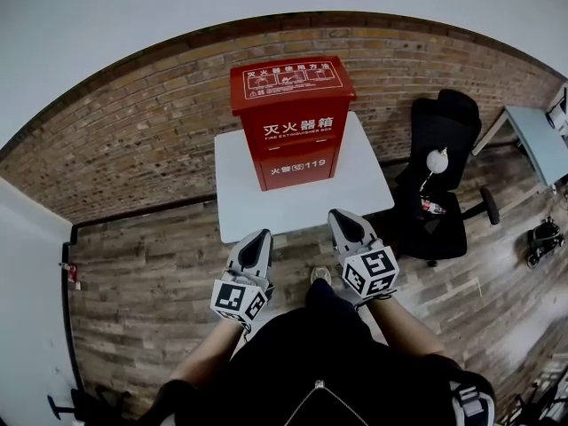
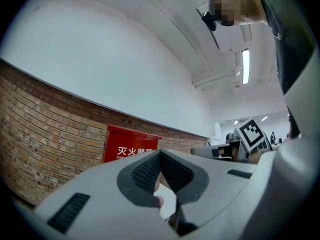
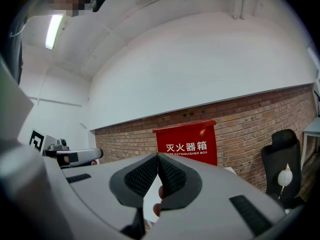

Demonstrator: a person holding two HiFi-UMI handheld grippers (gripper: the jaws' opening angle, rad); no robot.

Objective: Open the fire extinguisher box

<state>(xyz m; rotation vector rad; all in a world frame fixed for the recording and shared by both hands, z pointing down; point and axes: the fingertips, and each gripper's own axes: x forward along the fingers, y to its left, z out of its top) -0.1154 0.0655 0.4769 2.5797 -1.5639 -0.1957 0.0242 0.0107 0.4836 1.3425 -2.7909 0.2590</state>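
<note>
Facing a brick wall [image 1: 133, 140] over a plank floor [image 1: 151, 282]. A white table [image 1: 368, 189] stands against the wall, with a black office chair [image 1: 439, 193] just to its right.

Fire extinguisher box [image 1: 297, 136]: red, upright, at the back middle of the table and close to the wall. It is closed. The top lid [image 1: 291, 80] overhangs the body, and a separate front panel [image 1: 297, 165] sits below the white lettering.

Handling, judged from looks: painted sheet metal, so stiff and smooth, and likely slippery under rubber pads. It is probably heavy if loaded and unlikely to slide on the table, though an empty box could tip back when the lid is pushed. The best hold looks like the lid's front overhanging lip: hook under it and lift. No handle or latch can be made out on the front panel.

Left gripper [image 1: 260, 236] and right gripper [image 1: 343, 215] are side by side at the table's near edge, well short of the box and pointing towards it. Each gripper view shows the jaws pressed together, pad against pad, with nothing between them. They would need to spread before pinching the lip, though shut tips may serve to pry under it.
</note>
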